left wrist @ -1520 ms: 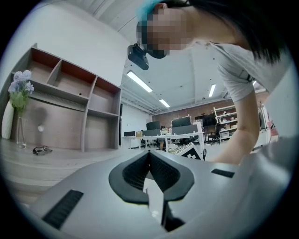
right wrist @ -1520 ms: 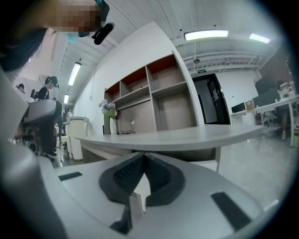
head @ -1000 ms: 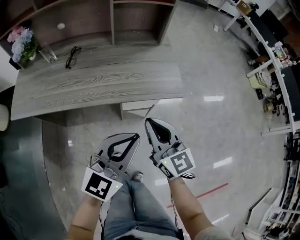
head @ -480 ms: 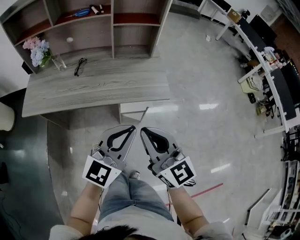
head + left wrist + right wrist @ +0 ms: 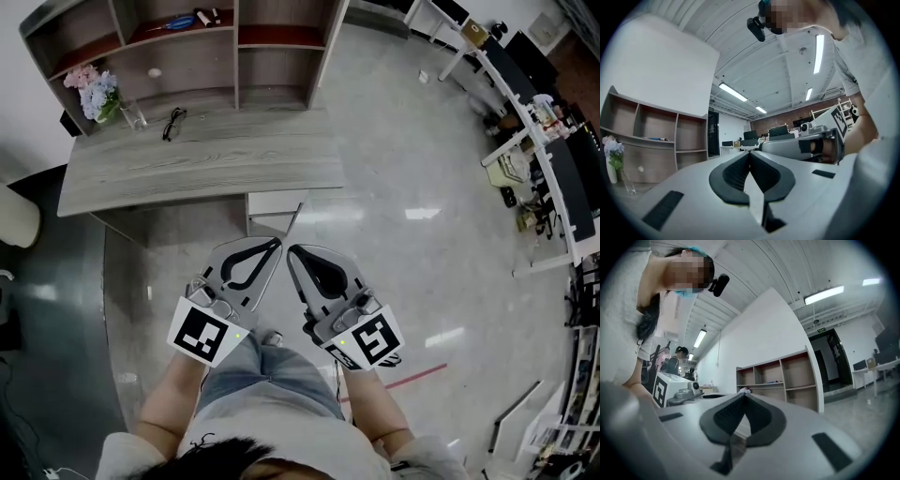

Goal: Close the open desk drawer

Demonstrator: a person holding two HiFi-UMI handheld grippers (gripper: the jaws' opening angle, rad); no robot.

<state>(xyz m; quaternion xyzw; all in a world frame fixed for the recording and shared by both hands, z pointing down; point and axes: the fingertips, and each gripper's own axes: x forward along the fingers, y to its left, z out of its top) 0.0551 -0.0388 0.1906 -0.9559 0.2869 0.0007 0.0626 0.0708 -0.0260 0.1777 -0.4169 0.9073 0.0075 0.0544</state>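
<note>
Looking down, I see the white drawer (image 5: 275, 208) jutting out past the front edge of the desk (image 5: 187, 169), so I judge it open. The left claw (image 5: 272, 244) and right claw (image 5: 293, 251) hang side by side just short of it, each with its jaws pressed together on nothing. To do this well, I'd set the closed tips flat on the drawer front, centred, and push straight in so it doesn't skew.

Glossy grey floor (image 5: 412, 169), wooden shelf unit (image 5: 234, 47), white wall (image 5: 759, 329), ceiling strip lights (image 5: 818, 47)
</note>
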